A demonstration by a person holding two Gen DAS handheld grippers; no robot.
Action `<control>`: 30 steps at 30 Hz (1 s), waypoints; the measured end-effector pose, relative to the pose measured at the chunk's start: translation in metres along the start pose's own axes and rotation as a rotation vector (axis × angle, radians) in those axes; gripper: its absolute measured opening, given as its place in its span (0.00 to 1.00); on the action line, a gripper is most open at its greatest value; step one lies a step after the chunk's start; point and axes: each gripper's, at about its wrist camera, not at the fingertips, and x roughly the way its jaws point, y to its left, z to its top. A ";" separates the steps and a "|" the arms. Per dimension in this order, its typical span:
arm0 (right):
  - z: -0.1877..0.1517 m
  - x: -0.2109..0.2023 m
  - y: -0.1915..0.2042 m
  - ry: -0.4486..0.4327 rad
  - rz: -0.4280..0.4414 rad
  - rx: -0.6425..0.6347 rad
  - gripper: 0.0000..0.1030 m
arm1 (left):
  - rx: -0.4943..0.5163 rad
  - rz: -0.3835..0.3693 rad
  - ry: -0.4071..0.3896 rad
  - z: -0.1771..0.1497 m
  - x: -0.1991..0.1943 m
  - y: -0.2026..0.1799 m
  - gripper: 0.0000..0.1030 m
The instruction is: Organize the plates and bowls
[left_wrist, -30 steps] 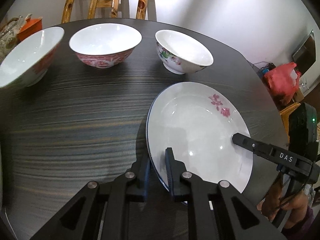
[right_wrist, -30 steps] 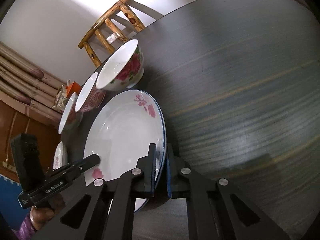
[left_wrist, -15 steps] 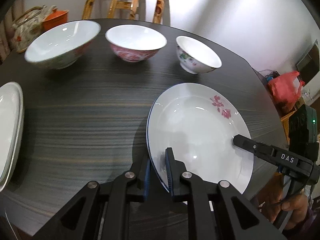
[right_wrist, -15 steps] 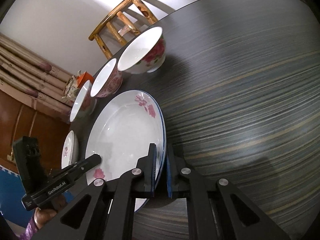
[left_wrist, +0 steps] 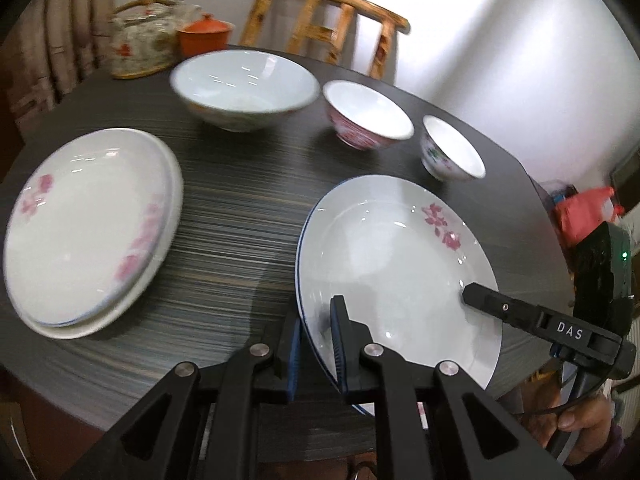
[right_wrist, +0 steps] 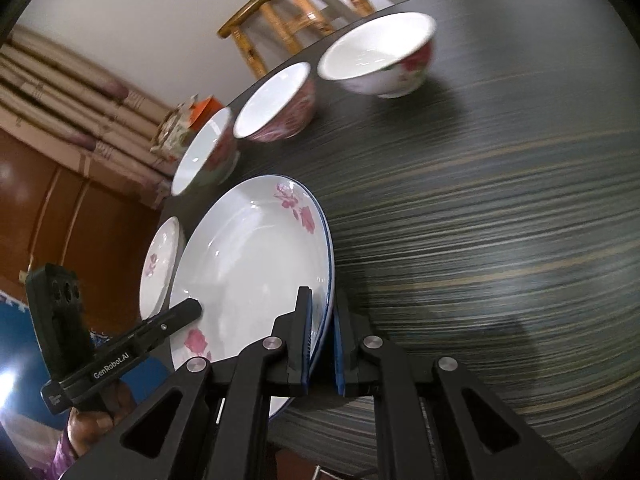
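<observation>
A white plate with pink flowers and a blue rim (left_wrist: 396, 264) is held above the dark table by both grippers. My left gripper (left_wrist: 316, 344) is shut on its near left rim. My right gripper (right_wrist: 322, 340) is shut on its opposite rim; the plate also shows in the right wrist view (right_wrist: 256, 272). The right gripper's finger lies on the plate in the left wrist view (left_wrist: 520, 312). A stack of two flowered plates (left_wrist: 88, 224) lies at the left. Three bowls stand in a row at the back: a large one (left_wrist: 244, 88), a red-patterned one (left_wrist: 366, 120), a small flowered one (left_wrist: 452, 154).
The round dark table (left_wrist: 240, 216) ends close in front and at the right. A wooden chair (left_wrist: 324, 12) stands behind it. A basket with a floral cloth (left_wrist: 144, 40) and an orange pot (left_wrist: 205, 34) sit at the back left. A red bag (left_wrist: 584, 212) lies beyond the right edge.
Both grippers have carried the plate leftward. The bowls have slid right in view and the stack of plates has come fully into the left wrist view.
</observation>
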 end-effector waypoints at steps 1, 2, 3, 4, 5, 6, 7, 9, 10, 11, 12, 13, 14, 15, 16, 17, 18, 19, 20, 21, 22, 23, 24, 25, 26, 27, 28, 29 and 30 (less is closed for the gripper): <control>0.001 0.003 0.005 0.007 0.005 -0.007 0.10 | -0.013 0.006 -0.010 0.000 -0.005 0.007 0.13; 0.002 0.008 0.013 0.018 0.015 -0.016 0.10 | -0.022 0.012 -0.018 0.001 -0.010 0.012 0.13; 0.002 0.010 0.018 0.024 0.020 -0.020 0.10 | -0.031 0.020 -0.025 0.003 -0.015 0.017 0.13; 0.002 0.013 0.023 0.030 0.025 -0.026 0.10 | -0.042 0.028 -0.034 0.003 -0.020 0.024 0.13; 0.003 0.017 0.030 0.037 0.032 -0.035 0.10 | -0.052 0.034 -0.042 0.004 -0.024 0.029 0.13; 0.004 0.020 0.037 0.042 0.038 -0.046 0.10 | -0.064 0.039 -0.050 0.004 -0.029 0.035 0.13; 0.005 0.024 0.046 0.049 0.045 -0.058 0.10 | -0.076 0.045 -0.059 0.005 -0.034 0.042 0.13; 0.006 0.029 0.060 0.060 0.052 -0.075 0.10 | -0.098 0.054 -0.075 0.007 -0.042 0.053 0.13; 0.007 0.032 0.066 0.065 0.056 -0.084 0.10 | -0.111 0.060 -0.083 0.007 -0.046 0.060 0.13; 0.008 0.037 0.076 0.072 0.062 -0.094 0.10 | -0.121 0.064 -0.087 0.008 -0.050 0.065 0.13; 0.009 0.040 0.083 0.078 0.066 -0.102 0.11 | -0.134 0.068 -0.092 0.008 -0.053 0.071 0.13; 0.010 0.044 0.090 0.085 0.069 -0.113 0.11 | -0.146 0.072 -0.099 0.007 -0.057 0.078 0.13; 0.010 0.047 0.097 0.091 0.072 -0.124 0.11 | -0.154 0.076 -0.103 0.007 -0.060 0.084 0.13; 0.011 0.050 0.102 0.096 0.074 -0.131 0.11 | -0.162 0.079 -0.106 0.007 -0.062 0.090 0.13; 0.011 0.053 0.108 0.101 0.077 -0.140 0.11 | -0.172 0.081 -0.108 0.006 -0.064 0.096 0.13; 0.011 0.058 0.116 0.108 0.079 -0.151 0.11 | -0.181 0.082 -0.111 0.005 -0.066 0.101 0.13; 0.010 0.060 0.120 0.112 0.080 -0.157 0.11 | -0.189 0.084 -0.114 0.005 -0.069 0.106 0.13; 0.010 0.063 0.125 0.116 0.080 -0.163 0.11 | -0.199 0.088 -0.117 0.004 -0.071 0.112 0.13; 0.010 0.067 0.130 0.124 0.080 -0.170 0.11 | -0.204 0.089 -0.119 0.004 -0.071 0.116 0.13; 0.010 0.070 0.134 0.129 0.080 -0.175 0.11 | -0.213 0.088 -0.123 0.004 -0.073 0.121 0.13; 0.010 0.073 0.137 0.134 0.079 -0.179 0.11 | -0.223 0.088 -0.129 0.004 -0.075 0.126 0.13; 0.011 0.077 0.142 0.140 0.076 -0.187 0.11 | -0.230 0.089 -0.133 0.005 -0.076 0.130 0.13; 0.012 0.080 0.146 0.143 0.074 -0.194 0.11 | -0.235 0.092 -0.136 0.006 -0.077 0.134 0.13; 0.013 0.083 0.152 0.147 0.072 -0.204 0.11 | -0.240 0.097 -0.139 0.006 -0.078 0.137 0.13; 0.015 0.086 0.155 0.151 0.070 -0.212 0.11 | -0.244 0.101 -0.141 0.006 -0.079 0.141 0.13; 0.015 0.088 0.157 0.155 0.069 -0.216 0.11 | -0.249 0.105 -0.144 0.007 -0.080 0.145 0.13; 0.017 0.091 0.162 0.160 0.068 -0.221 0.11 | -0.256 0.108 -0.143 0.007 -0.080 0.149 0.13; 0.018 0.093 0.164 0.165 0.068 -0.227 0.11 | -0.266 0.112 -0.143 0.007 -0.080 0.153 0.13; 0.019 0.096 0.167 0.169 0.066 -0.231 0.11 | -0.273 0.116 -0.145 0.007 -0.079 0.156 0.13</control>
